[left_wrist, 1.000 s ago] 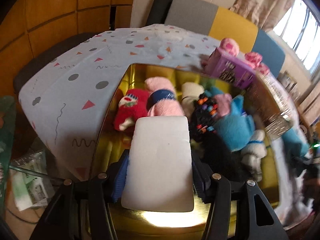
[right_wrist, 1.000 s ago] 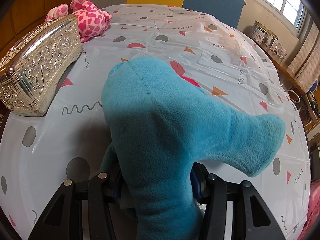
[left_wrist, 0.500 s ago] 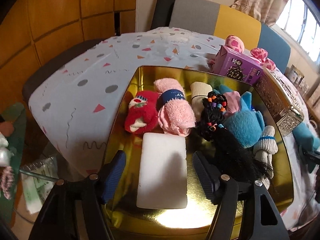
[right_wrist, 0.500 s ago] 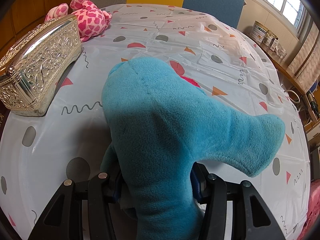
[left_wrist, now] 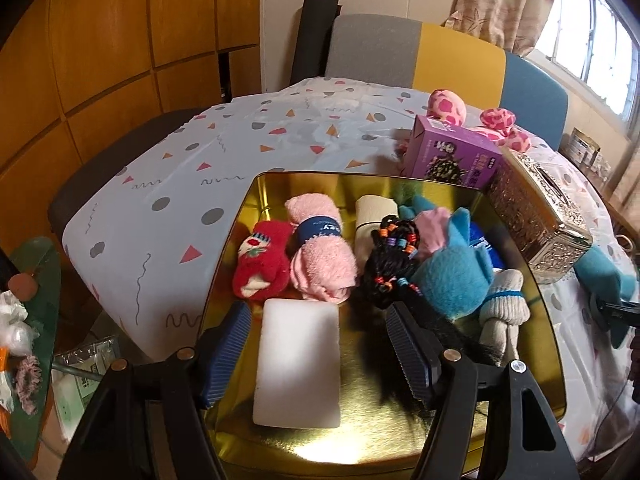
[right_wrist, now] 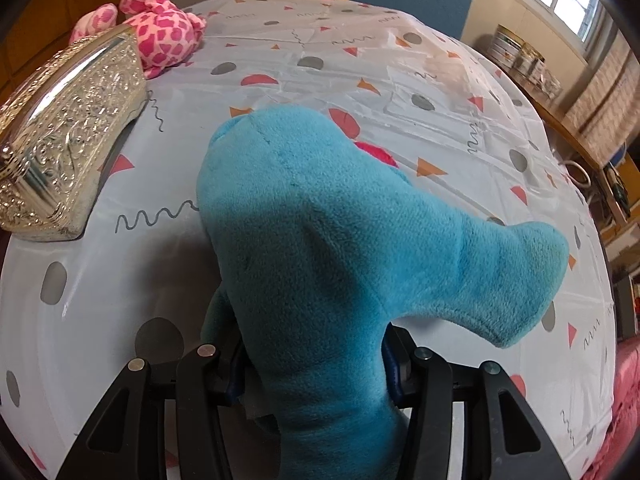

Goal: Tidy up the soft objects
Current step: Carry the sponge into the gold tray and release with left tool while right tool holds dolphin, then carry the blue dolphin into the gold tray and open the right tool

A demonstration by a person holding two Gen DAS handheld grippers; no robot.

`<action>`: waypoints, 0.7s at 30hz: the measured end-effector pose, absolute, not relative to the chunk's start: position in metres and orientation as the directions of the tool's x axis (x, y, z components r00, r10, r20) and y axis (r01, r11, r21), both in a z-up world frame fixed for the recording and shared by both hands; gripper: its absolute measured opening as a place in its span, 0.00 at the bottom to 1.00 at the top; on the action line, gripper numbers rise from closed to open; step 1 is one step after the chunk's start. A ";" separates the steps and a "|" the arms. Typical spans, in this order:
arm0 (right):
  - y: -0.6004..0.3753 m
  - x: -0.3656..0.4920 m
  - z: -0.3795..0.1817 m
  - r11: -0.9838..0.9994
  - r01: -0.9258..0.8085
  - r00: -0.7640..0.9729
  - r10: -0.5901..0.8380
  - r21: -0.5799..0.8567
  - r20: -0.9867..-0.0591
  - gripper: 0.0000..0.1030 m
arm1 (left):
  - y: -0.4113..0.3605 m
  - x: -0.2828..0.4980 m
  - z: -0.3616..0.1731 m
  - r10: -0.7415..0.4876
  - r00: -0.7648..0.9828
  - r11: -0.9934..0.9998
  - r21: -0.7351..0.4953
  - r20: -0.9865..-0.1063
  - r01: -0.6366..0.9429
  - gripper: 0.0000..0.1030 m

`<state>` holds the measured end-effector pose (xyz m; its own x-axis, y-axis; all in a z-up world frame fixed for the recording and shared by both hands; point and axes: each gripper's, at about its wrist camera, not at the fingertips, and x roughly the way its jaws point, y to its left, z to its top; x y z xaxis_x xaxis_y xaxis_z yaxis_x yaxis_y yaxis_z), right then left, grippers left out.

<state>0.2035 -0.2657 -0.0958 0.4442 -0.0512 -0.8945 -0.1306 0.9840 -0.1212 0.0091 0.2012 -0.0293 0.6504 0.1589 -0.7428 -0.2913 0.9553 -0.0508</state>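
Observation:
A gold tray (left_wrist: 536, 352) holds a white sponge block (left_wrist: 298, 362), a red sock (left_wrist: 262, 266), a pink rolled towel (left_wrist: 322, 258), a cream roll (left_wrist: 372, 220), a black beaded braid (left_wrist: 390, 268), a blue plush (left_wrist: 452, 276) and a grey sock (left_wrist: 502, 308). My left gripper (left_wrist: 320, 356) is open above the sponge, which lies loose between the fingers. My right gripper (right_wrist: 316, 372) is shut on a teal plush toy (right_wrist: 340, 256) above the table; it also shows in the left wrist view (left_wrist: 604, 276).
A silver embossed box (right_wrist: 60, 140) stands beside the tray, also in the left wrist view (left_wrist: 540, 220). A purple carton (left_wrist: 452, 156) and a pink spotted plush (right_wrist: 160, 36) lie behind it. The patterned tablecloth (right_wrist: 420, 92) stretches ahead; chairs stand at the far edge.
My left gripper has opened and let go of the white sponge, which now lies in the tray, and has pulled back. The right gripper and teal plush have not moved.

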 end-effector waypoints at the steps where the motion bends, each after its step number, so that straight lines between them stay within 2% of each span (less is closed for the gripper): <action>1: -0.265 0.204 -0.095 0.986 -0.117 0.437 -0.057 -0.120 -0.897 0.49 | 0.200 0.009 -0.029 0.158 0.653 0.955 -0.052 -0.741 -0.290 0.70; 11: -0.261 0.195 -0.091 0.997 -0.011 0.366 -0.069 -0.078 -0.928 0.49 | 0.200 0.008 -0.029 0.129 0.666 0.957 -0.085 -0.735 -0.278 0.70; 17: -0.248 0.176 -0.089 0.999 0.024 0.328 -0.035 -0.029 -0.944 0.50 | 0.199 0.007 -0.031 0.114 0.673 0.958 -0.098 -0.731 -0.269 0.70; 21: -0.241 0.161 -0.086 0.999 0.050 0.324 -0.002 0.014 -0.946 0.47 | 0.199 0.006 -0.031 0.109 0.679 0.959 -0.102 -0.726 -0.263 0.70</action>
